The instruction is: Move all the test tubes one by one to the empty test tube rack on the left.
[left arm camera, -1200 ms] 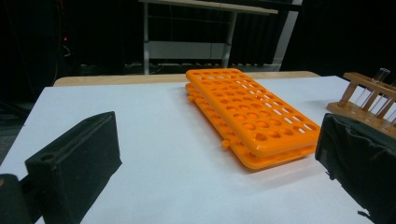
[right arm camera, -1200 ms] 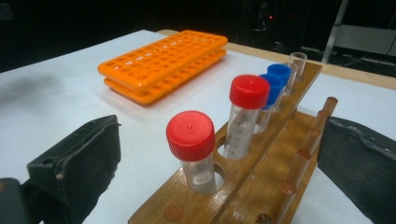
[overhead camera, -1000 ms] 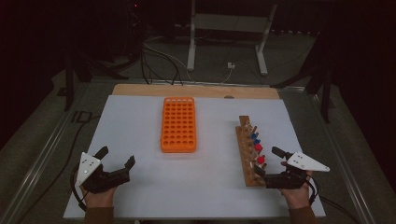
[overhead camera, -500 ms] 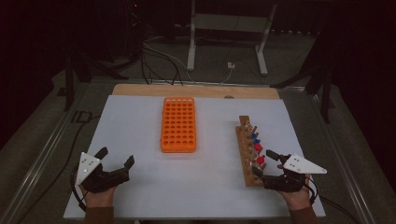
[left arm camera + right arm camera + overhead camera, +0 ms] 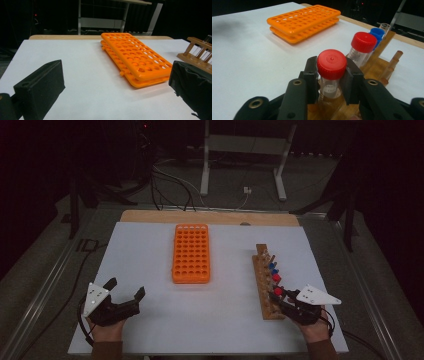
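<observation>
i am clamping the right gripper, jaws just closing, on the red-capped tube; lifting straight up clears the wooden rack.

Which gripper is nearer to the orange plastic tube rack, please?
Left. The left gripper sits open just off the orange plastic tube rack; the right gripper is farther away, at the wooden rack.

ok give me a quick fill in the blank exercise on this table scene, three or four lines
1. The right hand-held gripper is closed on a tube with a ____ cap.
2. That tube stands in the ____ rack.
3. The empty plastic rack in the middle of the table is coloured ____.
4. The left hand-held gripper has its jaws ____, with nothing between them.

Missing words: red; wooden; orange; open
</observation>
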